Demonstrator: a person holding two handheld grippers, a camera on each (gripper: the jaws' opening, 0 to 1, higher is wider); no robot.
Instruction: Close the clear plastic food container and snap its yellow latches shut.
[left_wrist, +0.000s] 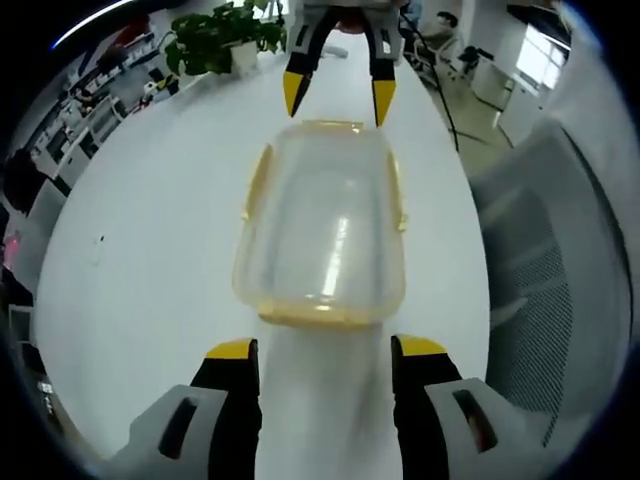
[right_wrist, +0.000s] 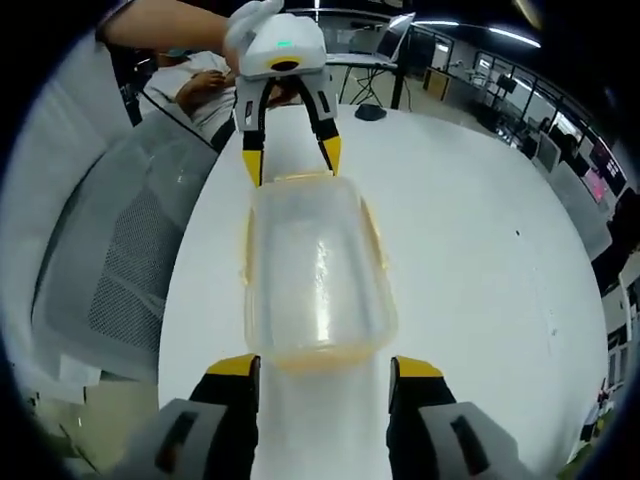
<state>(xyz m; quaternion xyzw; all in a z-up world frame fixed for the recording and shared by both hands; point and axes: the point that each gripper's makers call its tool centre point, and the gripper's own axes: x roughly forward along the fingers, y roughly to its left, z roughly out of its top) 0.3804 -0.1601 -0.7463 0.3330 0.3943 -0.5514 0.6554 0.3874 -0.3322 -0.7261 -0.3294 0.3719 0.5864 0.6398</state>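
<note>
Both views face each other along the white table (left_wrist: 150, 300), sharing the clear yellow-latched plastic container (left_wrist: 322, 225) close at twelve o'clock.

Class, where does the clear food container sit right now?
The clear food container lies on the white table, central in both views, between the open left tool and the open right tool.

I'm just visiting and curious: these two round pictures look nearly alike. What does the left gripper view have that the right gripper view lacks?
Left gripper view alone: a potted plant at the far end of the white table.
Right gripper view alone: a person's hand holding the opposite gripper, and a laptop beyond.
Both: the clear container with yellow latches, lid on, lying between two open grippers, and a grey mesh chair.
</note>
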